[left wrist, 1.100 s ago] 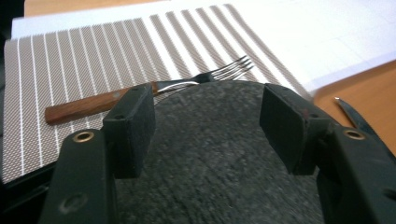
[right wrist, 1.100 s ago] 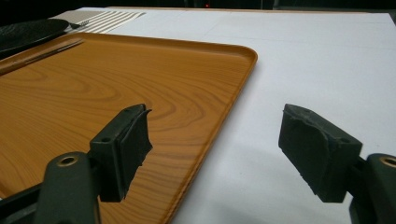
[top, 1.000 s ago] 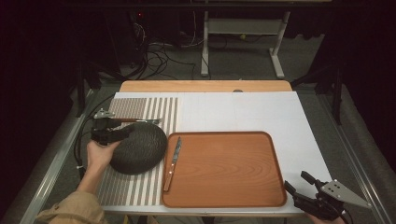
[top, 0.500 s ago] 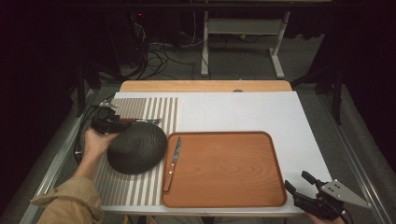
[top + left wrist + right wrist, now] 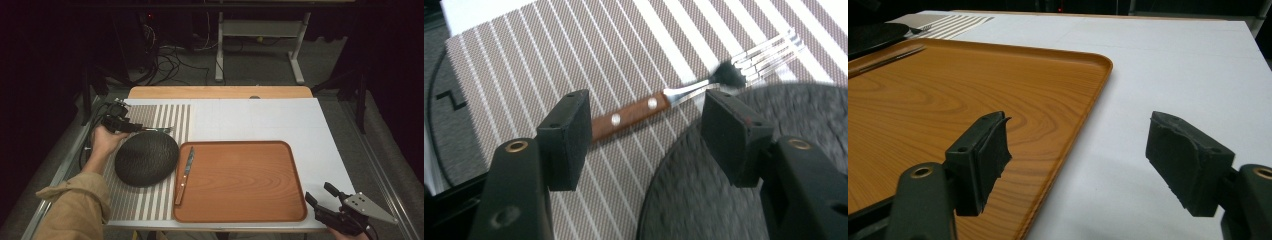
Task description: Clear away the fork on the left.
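The table top [image 5: 260, 120] is lit evenly from above in the high view, while the room behind it in the upper part of the frame is left nearly black. Soft shadows are cast under the tray [image 5: 240, 180] edge. In the left gripper view the fork [image 5: 684, 95] tines at upper right are smeared by motion blur and glare. In the right gripper view the far background is softened; the near pads [image 5: 983, 160] are kept sharp.
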The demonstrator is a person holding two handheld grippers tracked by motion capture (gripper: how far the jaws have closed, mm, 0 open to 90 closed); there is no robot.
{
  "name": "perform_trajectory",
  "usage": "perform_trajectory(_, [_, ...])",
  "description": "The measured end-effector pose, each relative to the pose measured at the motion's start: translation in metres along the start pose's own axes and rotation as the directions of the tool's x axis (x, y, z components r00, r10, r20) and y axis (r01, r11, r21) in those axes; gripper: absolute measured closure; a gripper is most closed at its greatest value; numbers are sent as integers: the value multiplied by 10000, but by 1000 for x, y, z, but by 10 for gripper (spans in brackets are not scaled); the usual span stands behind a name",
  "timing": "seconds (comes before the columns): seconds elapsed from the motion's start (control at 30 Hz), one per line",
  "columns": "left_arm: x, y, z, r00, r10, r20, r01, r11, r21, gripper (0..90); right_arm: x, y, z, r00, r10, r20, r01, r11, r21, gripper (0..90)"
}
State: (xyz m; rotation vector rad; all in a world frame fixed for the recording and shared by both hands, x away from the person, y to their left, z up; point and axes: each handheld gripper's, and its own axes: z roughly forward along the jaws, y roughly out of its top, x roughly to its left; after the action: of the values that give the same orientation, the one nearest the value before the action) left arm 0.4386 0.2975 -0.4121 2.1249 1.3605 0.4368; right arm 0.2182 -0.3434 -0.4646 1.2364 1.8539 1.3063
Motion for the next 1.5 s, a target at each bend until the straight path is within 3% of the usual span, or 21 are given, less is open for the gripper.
perform_trajectory(0.1, [5, 6, 6, 9997, 88, -242, -71, 9976, 682, 347, 0, 0, 0, 10000, 13, 92, -13, 10000, -24, 256])
perform_trajectory(0.17, [8, 10, 6, 9997, -32, -258, 47, 9982, 602, 347, 0, 0, -1, 9999, 16, 126, -15, 10000, -74, 256])
perform_trajectory(0.23, [11, 15, 6, 9996, 12, -279, 11, 9966, 819, 374, 0, 0, -1, 9999, 21, 127, -19, 10000, -94, 260])
perform_trajectory(0.33, [14, 21, 10, 9997, 0, -259, 17, 9979, 642, 374, -1, 0, -1, 9999, 25, 155, -23, 9999, -111, 263])
perform_trajectory(0.37, [16, 24, 14, 9998, -8, -174, 24, 9955, 949, 375, -1, 0, -1, 9999, 9, 165, -7, 9999, -118, 263])
perform_trajectory(0.43, [17, 28, 20, 9998, 101, -159, -83, 9943, 1061, 374, 0, 1, 0, 9998, -70, 162, 73, 9999, -140, 263])
perform_trajectory(0.53, [23, 31, 29, 9995, -279, 159, 263, 9955, 912, 374, 1, 1, 1, 9997, -132, 209, 135, 9998, -126, 264])
perform_trajectory(0.6, [27, 34, 35, 9993, -359, 138, 339, 9915, 1253, 374, 1, 2, 1, 9996, -147, 220, 150, 9998, -95, 265])
perform_trajectory(0.67, [29, 36, 38, 9992, -380, 97, 366, 9924, 1172, 374, 1, 2, 1, 9996, -127, 248, 130, 9999, -94, 266])
perform_trajectory(0.73, [29, 37, 40, 9992, -355, 188, 332, 9936, 1080, 375, 1, 2, 1, 9995, -158, 278, 162, 9998, -138, 267])
perform_trajectory(0.97, [30, 35, 56, 9991, -344, 250, 297, 9850, 1701, 375, 1, 2, -1, 9994, -189, 284, 196, 9995, -256, 266])
perform_trajectory(1.2, [35, 33, 65, 9960, -711, 550, 586, 9774, 2033, 394, 0, 1, -1, 9996, -134, 240, 140, 9995, -278, 267])
perform_trajectory(1.37, [38, 32, 67, 9933, -821, 808, 651, 9788, 1943, 412, 0, 1, 0, 9997, -151, 183, 155, 9996, -249, 267])
perform_trajectory(1.43, [39, 32, 67, 9944, -853, 628, 720, 9791, 1904, 415, 0, 1, 0, 9997, -157, 172, 161, 9996, -245, 266])
perform_trajectory(1.5, [37, 33, 66, 9982, -575, -148, 592, 9814, 1823, 429, 0, 1, 0, 9997, -143, 188, 148, 9996, -258, 266])
